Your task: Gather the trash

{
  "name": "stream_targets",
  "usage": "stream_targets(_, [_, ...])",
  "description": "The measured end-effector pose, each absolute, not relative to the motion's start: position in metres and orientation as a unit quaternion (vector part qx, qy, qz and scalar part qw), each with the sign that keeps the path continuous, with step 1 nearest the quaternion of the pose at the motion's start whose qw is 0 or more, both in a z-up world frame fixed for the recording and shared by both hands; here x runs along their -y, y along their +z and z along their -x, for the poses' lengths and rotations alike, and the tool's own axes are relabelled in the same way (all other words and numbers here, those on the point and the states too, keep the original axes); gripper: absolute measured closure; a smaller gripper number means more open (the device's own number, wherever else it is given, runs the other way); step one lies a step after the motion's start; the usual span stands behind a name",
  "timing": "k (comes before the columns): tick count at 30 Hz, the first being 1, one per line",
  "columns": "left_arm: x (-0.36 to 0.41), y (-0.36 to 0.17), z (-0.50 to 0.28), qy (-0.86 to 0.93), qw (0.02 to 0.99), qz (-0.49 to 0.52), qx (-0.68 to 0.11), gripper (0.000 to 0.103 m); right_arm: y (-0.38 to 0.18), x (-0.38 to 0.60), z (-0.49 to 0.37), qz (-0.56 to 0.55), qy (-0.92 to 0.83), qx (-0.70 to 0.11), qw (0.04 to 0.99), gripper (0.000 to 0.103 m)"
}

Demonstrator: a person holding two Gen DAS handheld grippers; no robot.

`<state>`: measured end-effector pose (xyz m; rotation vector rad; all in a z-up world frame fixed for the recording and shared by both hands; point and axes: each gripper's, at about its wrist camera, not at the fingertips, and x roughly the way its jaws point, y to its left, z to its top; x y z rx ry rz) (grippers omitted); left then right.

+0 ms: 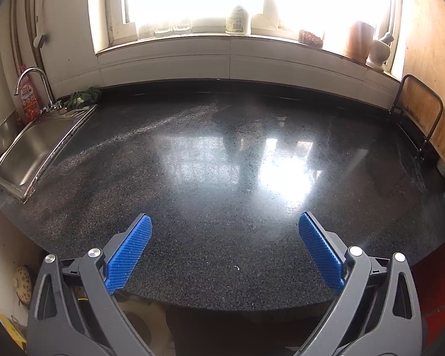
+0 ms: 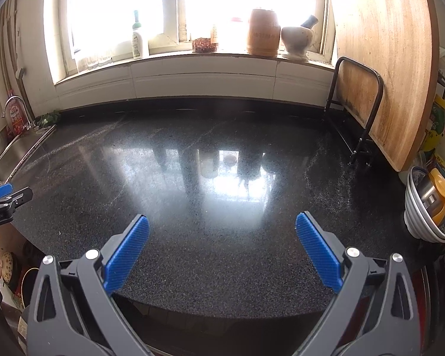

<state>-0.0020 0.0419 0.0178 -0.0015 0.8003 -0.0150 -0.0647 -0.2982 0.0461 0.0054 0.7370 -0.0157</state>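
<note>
Trash is hard to find: only a tiny pale scrap point(image 1: 236, 267) lies on the near countertop point(image 1: 222, 154), between the left gripper's point(image 1: 225, 231) fingers; the leafy green bits point(image 1: 83, 96) far left by the sink point(image 1: 29, 154) may also count. Left gripper is spread wide, empty. Right gripper point(image 2: 222, 233) likewise wide apart, holding nothing, hovering at the near edge.

Risks: scrap is flat and tiny, so pads would likely slip over it; window glare hides other debris; greens sit beside the faucet point(image 1: 34, 86), so a reach could bump it.

Right view alone shows stacked bowls point(image 2: 430, 207) at right and the left gripper at left edge; scrap not clear there. Left view shows the sink basin fully.
</note>
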Motion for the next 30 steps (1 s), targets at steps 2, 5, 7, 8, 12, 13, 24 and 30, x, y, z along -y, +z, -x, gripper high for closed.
stream_targets(2, [-0.043,0.019,0.003,-0.007,0.922,0.000,-0.388,0.007,0.046,0.297,0.065,-0.003,-0.007,-0.360,0.933,0.007])
stream_targets(5, [-0.043,0.020,0.005,-0.009,0.922,-0.001,-0.388,0.007,0.046,0.296,0.065,-0.002,-0.006,-0.361,0.933,0.007])
stream_targets(7, [-0.043,0.020,0.006,-0.010,0.922,-0.002,-0.388,0.007,0.046,0.295,0.068,-0.001,-0.006,-0.361,0.933,0.007])
stream_targets(8, [-0.043,0.020,0.006,-0.010,0.922,-0.002,-0.388,0.007,0.046,0.295,0.068,-0.001,-0.006,-0.361,0.933,0.007])
stream_targets(12, [-0.041,0.020,0.006,-0.010,0.921,-0.002,-0.388,0.007,0.045,0.295,0.068,0.000,-0.004,-0.361,0.933,0.007])
stream_targets(13, [-0.040,0.019,0.006,-0.010,0.921,-0.004,-0.389,0.007,0.045,0.295,0.068,0.000,-0.004,-0.362,0.932,0.007])
stream_targets(24, [-0.038,0.023,0.006,-0.002,0.921,-0.012,-0.390,0.007,0.043,0.293,0.071,0.006,-0.001,-0.362,0.932,0.007])
stream_targets(30, [-0.042,0.028,0.003,-0.011,0.922,0.006,-0.386,0.007,0.042,0.295,0.072,0.006,-0.002,-0.362,0.932,0.007])
